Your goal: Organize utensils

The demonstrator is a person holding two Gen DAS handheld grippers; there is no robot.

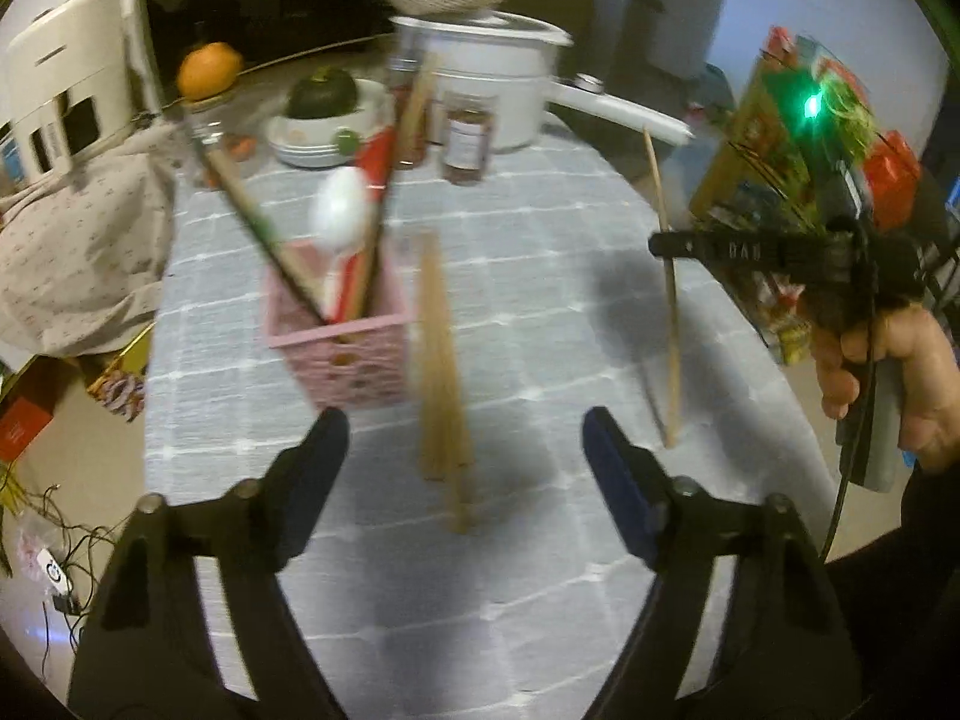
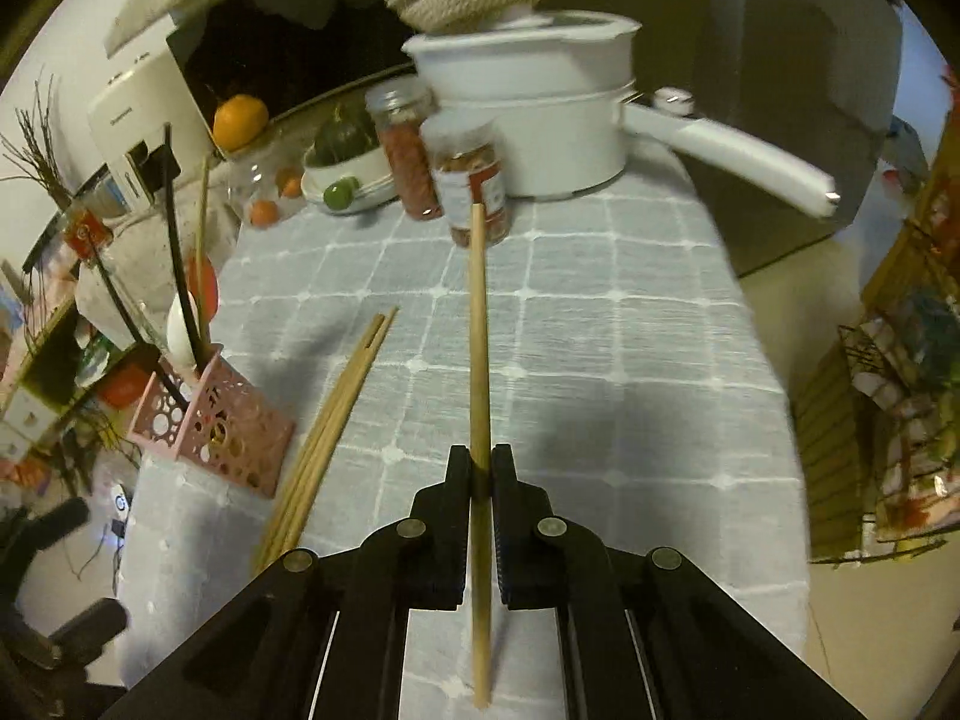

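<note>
Our right gripper [image 2: 480,468] clamps a single chopstick [image 2: 479,360] above the checked tablecloth [image 2: 630,330], with bare cloth ahead up to the jars [image 2: 471,180] and white pot [image 2: 540,120]. Our left gripper [image 1: 465,450] hangs open over the loose chopsticks [image 1: 441,372] lying just beside the pink holder [image 1: 342,354]. Only the left view shows the hand [image 1: 888,372] on the right gripper's handle.

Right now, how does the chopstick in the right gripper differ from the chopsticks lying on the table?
The held chopstick is single, lifted and clamped in the shut right gripper. The loose chopsticks are bundled, flat on the checked tablecloth beside the pink holder, untouched. Both look like plain wood.
</note>
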